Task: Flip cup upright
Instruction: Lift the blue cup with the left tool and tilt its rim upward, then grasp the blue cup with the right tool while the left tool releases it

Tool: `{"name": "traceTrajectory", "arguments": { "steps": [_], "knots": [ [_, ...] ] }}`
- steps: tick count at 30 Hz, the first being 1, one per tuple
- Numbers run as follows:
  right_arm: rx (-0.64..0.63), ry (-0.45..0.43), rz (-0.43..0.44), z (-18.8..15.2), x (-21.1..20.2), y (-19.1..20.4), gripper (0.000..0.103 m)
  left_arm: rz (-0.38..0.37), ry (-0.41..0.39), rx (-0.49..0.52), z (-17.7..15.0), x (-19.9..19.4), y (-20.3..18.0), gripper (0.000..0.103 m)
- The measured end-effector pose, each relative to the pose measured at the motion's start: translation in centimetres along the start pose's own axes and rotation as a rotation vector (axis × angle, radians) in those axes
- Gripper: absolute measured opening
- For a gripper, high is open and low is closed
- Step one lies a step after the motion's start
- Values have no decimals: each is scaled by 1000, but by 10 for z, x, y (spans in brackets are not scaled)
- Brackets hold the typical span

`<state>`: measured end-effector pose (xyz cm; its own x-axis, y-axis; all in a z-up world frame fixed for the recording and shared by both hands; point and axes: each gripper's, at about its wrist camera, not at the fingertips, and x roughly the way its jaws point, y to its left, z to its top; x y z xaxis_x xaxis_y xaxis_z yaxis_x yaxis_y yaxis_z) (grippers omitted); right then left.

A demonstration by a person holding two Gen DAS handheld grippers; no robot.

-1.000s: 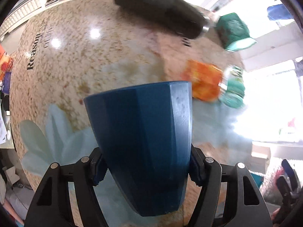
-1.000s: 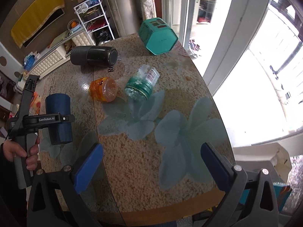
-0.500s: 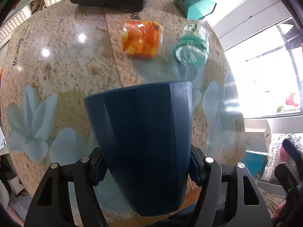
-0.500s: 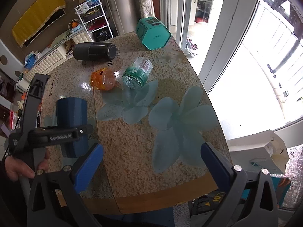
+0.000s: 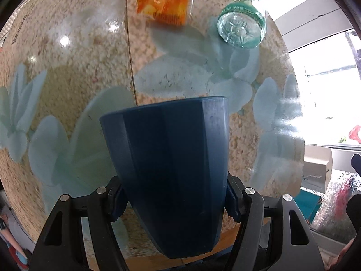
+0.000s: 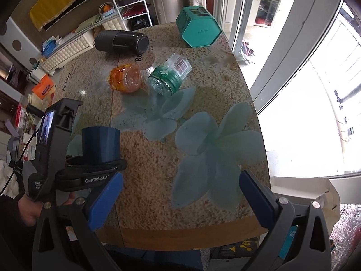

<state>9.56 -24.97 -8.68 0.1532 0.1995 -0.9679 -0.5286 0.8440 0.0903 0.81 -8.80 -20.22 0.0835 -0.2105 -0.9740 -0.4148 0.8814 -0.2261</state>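
My left claw [image 5: 174, 199] is clamped on the cup [image 5: 171, 167], held above the near counter [image 6: 144, 164] with its wide rim up, so I judge the flip nearly done. Next I should lower it flat and release. My right claw [image 6: 180, 192] hangs wide apart, idle.

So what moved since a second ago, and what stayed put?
The left gripper, clamped on the blue cup throughout, carried it across the table toward the near edge. Nothing was grabbed or let go. The right gripper stayed open and empty; the orange jar, green bottle, black flask and teal box lay as before.
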Motion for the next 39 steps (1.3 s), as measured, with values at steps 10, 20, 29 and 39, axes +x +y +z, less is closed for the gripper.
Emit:
{"name": "traceTrajectory", "arguments": {
  "steps": [10,20,29,39],
  "knots": [
    [-38,32,29,3,9,-10,103,19,0,-22,21,37,-12,72],
    [-40,26,38,8,11,-16,103,53,8,-10,32,40,-17,92],
    [-23,9,51,15,10,-20,103,59,-6,5,46,19,-14,101],
    [6,-30,67,27,-1,-17,103,66,-33,25,57,-36,-2,101]
  ]
}}
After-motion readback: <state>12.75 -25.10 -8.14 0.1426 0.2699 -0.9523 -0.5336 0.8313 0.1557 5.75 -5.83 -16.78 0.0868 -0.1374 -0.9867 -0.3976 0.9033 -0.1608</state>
